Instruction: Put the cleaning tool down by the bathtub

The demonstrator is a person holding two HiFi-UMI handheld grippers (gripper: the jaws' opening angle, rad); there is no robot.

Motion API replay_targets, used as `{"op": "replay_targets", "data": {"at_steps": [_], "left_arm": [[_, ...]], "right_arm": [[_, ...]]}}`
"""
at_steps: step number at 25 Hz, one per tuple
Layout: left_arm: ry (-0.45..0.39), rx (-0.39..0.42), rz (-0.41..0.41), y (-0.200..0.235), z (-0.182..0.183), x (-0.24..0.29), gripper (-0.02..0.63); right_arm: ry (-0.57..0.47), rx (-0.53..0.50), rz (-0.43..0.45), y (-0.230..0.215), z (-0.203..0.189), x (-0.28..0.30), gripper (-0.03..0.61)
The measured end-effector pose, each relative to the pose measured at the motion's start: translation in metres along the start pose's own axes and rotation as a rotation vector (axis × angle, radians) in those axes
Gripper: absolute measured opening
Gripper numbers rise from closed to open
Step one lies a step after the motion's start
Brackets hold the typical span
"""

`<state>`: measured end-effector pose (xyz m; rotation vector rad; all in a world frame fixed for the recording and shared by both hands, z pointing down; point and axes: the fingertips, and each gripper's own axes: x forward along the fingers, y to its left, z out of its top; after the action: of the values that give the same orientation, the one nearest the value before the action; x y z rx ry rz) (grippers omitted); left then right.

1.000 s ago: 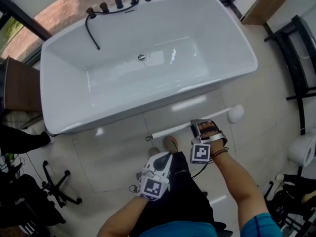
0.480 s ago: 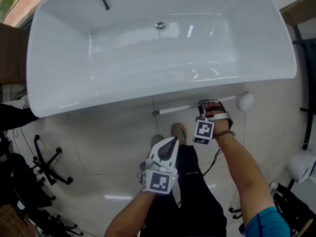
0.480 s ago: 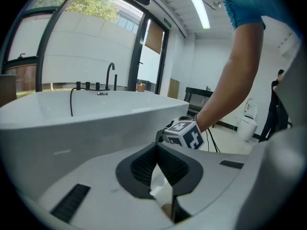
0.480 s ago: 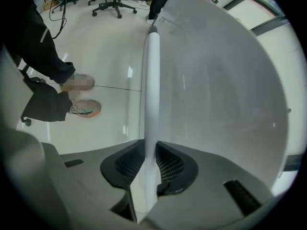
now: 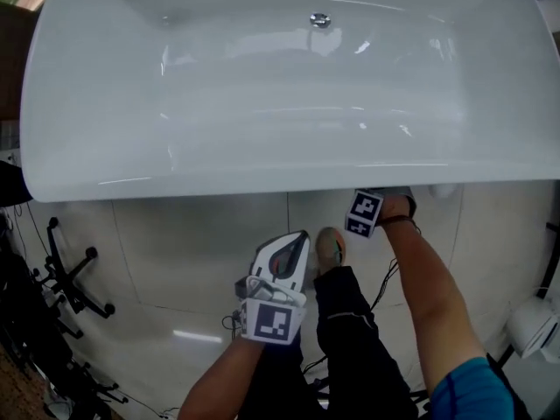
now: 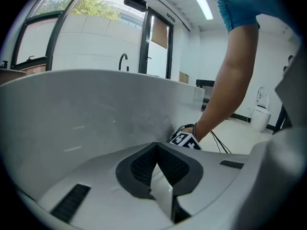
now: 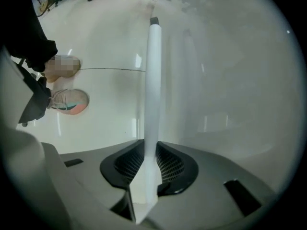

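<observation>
The cleaning tool's long white handle (image 7: 152, 95) runs away from my right gripper (image 7: 146, 169), low over the floor along the foot of the white bathtub (image 7: 230, 80). The handle lies between the pads, which still touch it while the jaws are opening. In the head view the bathtub's rim (image 5: 262, 178) hides most of the tool. Only its white head (image 5: 443, 191) peeks out beside my right gripper (image 5: 385, 198). My left gripper (image 5: 293, 241) hangs shut and empty over the floor tiles. Its pads (image 6: 156, 169) meet, facing the tub wall (image 6: 86, 114).
The person's shoe (image 5: 330, 248) stands on the pale floor tiles between the two grippers, and also shows beside the handle (image 7: 69, 102). A black chair base (image 5: 74, 283) is at the left. A white toilet (image 5: 534, 322) stands at the right.
My right gripper has carried the tool toward the tub's foot, so the rim now covers most of it in the head view. The left gripper has stayed shut and empty.
</observation>
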<state>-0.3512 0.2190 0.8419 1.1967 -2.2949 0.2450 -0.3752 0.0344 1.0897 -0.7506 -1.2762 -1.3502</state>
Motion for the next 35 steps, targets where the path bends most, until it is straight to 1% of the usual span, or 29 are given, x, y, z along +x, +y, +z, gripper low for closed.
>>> {"op": "replay_targets", "data": {"at_steps": [2, 4, 6, 7, 10, 12, 14, 16, 20, 23, 27, 29, 31, 35], "left_arm": [[-0.006, 0.007, -0.007, 0.002, -0.01, 0.012, -0.006], [-0.037, 0.024, -0.009, 0.007, -0.015, 0.023, -0.006], [-0.058, 0.041, -0.013, 0.008, -0.02, 0.032, -0.006], [-0.058, 0.047, -0.018, 0.006, -0.022, 0.034, -0.006], [-0.044, 0.049, -0.043, -0.006, -0.019, 0.03, -0.006], [-0.034, 0.039, -0.06, -0.016, -0.007, 0.019, -0.006], [-0.035, 0.029, -0.074, -0.027, 0.012, 0.001, -0.006], [-0.044, 0.032, -0.091, -0.038, 0.039, -0.018, -0.006], [-0.064, 0.084, -0.14, -0.069, 0.098, -0.057, -0.006], [-0.075, 0.136, -0.157, -0.073, 0.135, -0.078, -0.006], [-0.072, 0.176, -0.166, -0.067, 0.173, -0.103, -0.006], [-0.085, 0.188, -0.169, -0.065, 0.195, -0.12, -0.006], [-0.091, 0.194, -0.169, -0.069, 0.216, -0.138, -0.006], [-0.095, 0.168, -0.173, -0.088, 0.255, -0.171, -0.006]], "right_arm": [[0.017, 0.018, 0.022, 0.01, 0.004, 0.02, 0.11], [0.023, 0.037, 0.029, 0.016, 0.007, 0.032, 0.114], [0.022, 0.06, 0.028, 0.02, 0.01, 0.04, 0.15], [0.02, 0.073, 0.027, 0.021, 0.011, 0.042, 0.15], [0.001, 0.136, 0.024, 0.027, 0.013, 0.037, 0.15], [-0.029, 0.213, 0.028, 0.033, 0.012, 0.019, 0.148], [-0.08, 0.32, 0.036, 0.043, 0.009, -0.02, 0.107], [-0.134, 0.403, 0.039, 0.054, 0.002, -0.07, 0.103], [-0.196, 0.503, 0.025, 0.078, -0.029, -0.169, 0.103], [-0.231, 0.614, -0.003, 0.073, -0.047, -0.221, 0.103], [-0.285, 0.802, -0.003, 0.061, -0.063, -0.278, 0.103], [-0.31, 0.893, -0.043, 0.051, -0.076, -0.314, 0.103], [-0.334, 0.956, -0.089, 0.042, -0.093, -0.352, 0.103], [-0.369, 1.064, -0.173, 0.032, -0.134, -0.429, 0.103]]}}
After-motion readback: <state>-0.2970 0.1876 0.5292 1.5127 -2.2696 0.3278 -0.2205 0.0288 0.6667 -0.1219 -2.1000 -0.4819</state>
